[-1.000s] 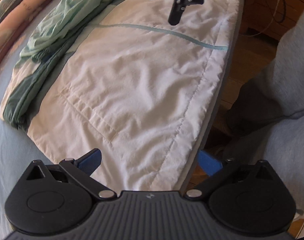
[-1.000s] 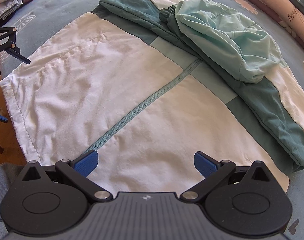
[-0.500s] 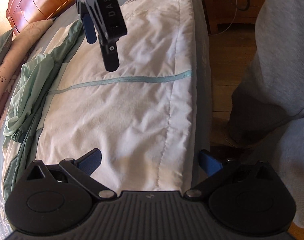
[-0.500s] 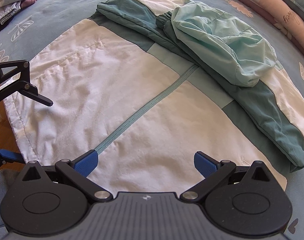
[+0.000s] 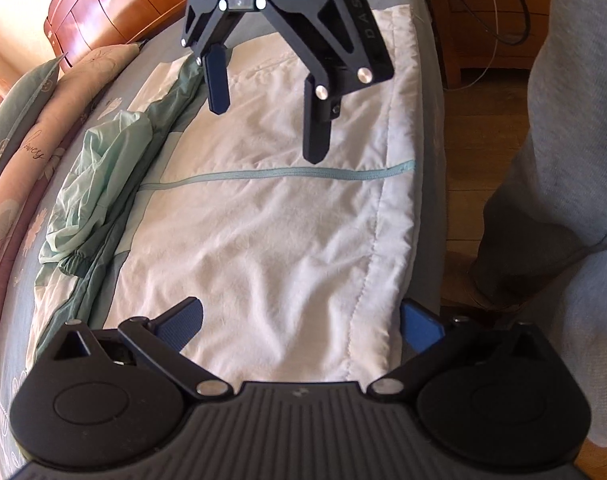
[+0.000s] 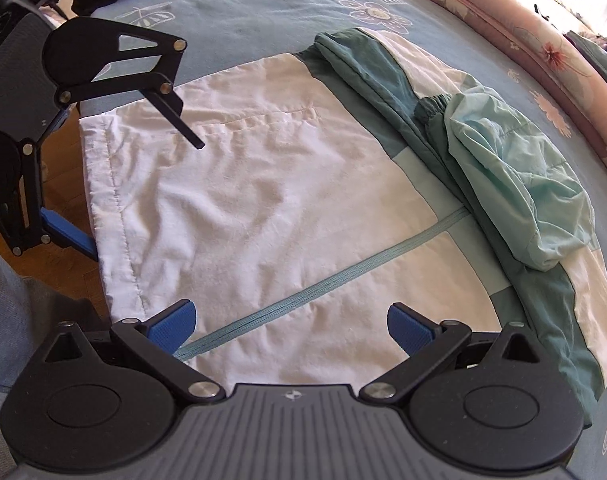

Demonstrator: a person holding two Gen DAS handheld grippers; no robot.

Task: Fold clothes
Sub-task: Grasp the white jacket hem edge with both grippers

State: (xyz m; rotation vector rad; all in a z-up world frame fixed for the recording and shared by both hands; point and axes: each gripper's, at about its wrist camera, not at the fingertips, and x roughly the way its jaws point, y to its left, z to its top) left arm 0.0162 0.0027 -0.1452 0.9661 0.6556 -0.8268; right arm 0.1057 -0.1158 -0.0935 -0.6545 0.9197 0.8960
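Both the left claw and the right claw hang spread apart over the white jacket, which fills the frame centre.

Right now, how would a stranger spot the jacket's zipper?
On the blue floral bedspread lies a white-and-green jacket. The zipper is the thin teal line crossing its white front, running from the hem up to the bunched pale mint hood; nothing else there is so straight.

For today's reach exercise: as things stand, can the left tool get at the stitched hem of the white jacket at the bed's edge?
Probably yes. The left tool is open above the white jacket's stitched hem, with nothing between them; the right tool hangs further along.
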